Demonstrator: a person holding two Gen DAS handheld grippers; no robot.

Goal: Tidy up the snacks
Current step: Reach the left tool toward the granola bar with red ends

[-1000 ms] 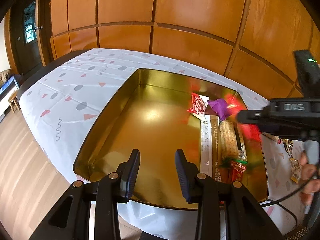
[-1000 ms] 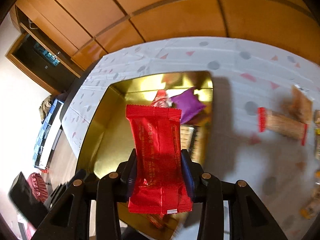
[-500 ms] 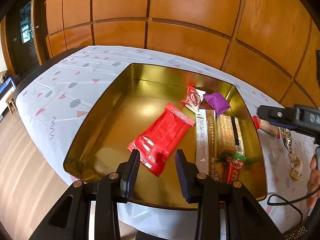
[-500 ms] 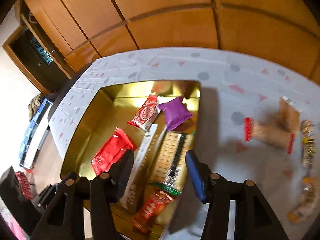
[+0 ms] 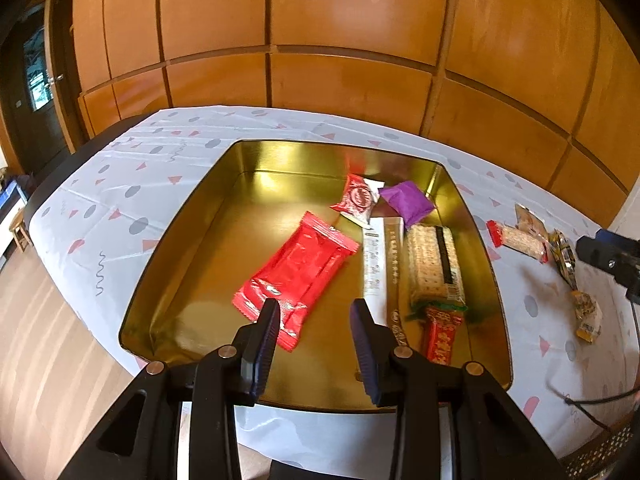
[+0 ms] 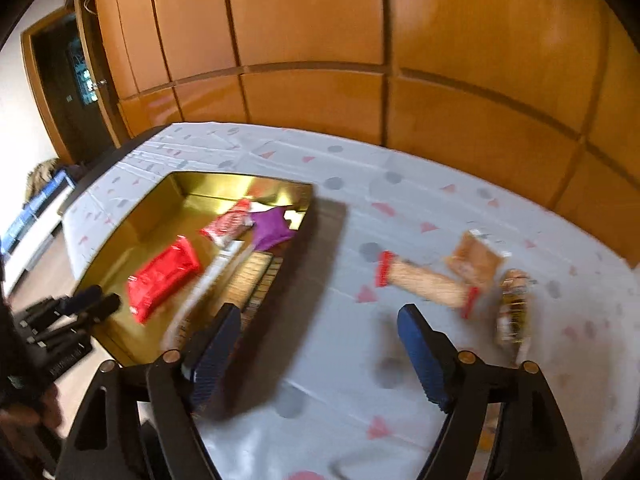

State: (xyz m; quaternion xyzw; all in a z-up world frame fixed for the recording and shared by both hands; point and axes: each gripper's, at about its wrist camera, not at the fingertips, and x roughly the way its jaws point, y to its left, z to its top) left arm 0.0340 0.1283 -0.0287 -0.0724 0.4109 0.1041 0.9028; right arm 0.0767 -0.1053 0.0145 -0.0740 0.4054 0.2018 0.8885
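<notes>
A gold tin (image 5: 192, 220) sits on the patterned tablecloth. A large red wrapper (image 5: 296, 276) lies flat on the tin's floor, also seen from the right wrist (image 6: 162, 276). My left gripper (image 5: 315, 312) hovers over the tin's near edge, open, with nothing between its fingers. My right gripper (image 6: 320, 316) is over the cloth just right of the tin; its jaws are opening wide and hold nothing. Ahead of it lie a cracker pack with red ends (image 6: 426, 282), a brown packet (image 6: 474, 260) and a dark gold packet (image 6: 514, 308).
The tin's right side holds a red-white packet (image 5: 356, 200), a purple packet (image 5: 406, 202), a long white stick pack (image 5: 380, 264), a cracker pack (image 5: 434, 268) and a small red packet (image 5: 440, 336). A wood-panelled wall backs the table. A cable (image 5: 588, 404) trails at the right.
The red wrapper has left my right gripper and now lies in the tin. The right jaws have spread wide and swung right, over the cloth. The left gripper has drifted slightly.
</notes>
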